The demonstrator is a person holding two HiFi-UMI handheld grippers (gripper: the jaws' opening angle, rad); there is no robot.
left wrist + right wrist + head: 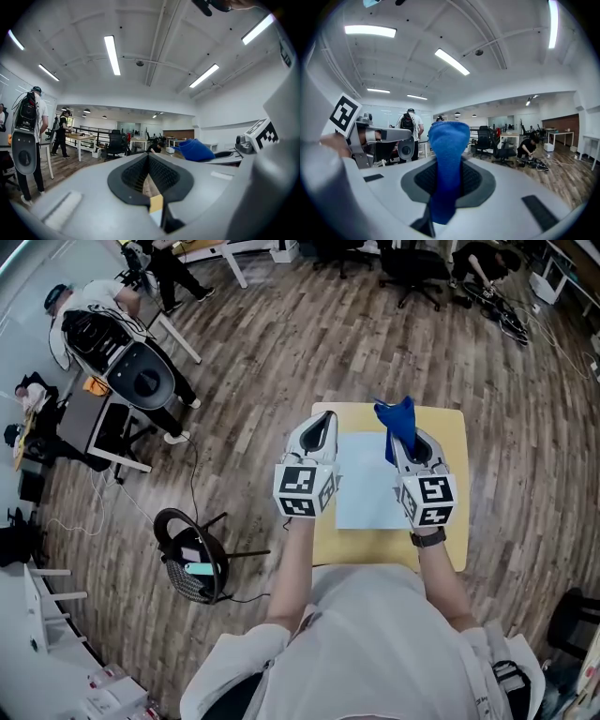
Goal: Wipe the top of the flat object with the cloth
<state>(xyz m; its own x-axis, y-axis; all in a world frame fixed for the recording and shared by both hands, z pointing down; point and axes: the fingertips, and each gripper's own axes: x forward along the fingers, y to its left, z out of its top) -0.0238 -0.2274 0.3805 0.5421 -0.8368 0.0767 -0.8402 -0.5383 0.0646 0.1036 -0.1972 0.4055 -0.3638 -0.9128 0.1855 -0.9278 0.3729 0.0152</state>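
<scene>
A pale blue flat sheet (367, 482) lies on the small yellow table (456, 439). My right gripper (401, 439) is shut on a blue cloth (397, 420), held up over the sheet's far right corner; in the right gripper view the cloth (446, 164) stands pinched between the jaws. My left gripper (321, 430) hovers at the sheet's left edge, shut with nothing between its jaws (149, 180). In the left gripper view the cloth (196, 151) shows to the right.
A wire basket on a black stand (195, 563) sits on the wood floor to the left. Desks, office chairs (412, 268) and people (89, 310) fill the room's far and left sides.
</scene>
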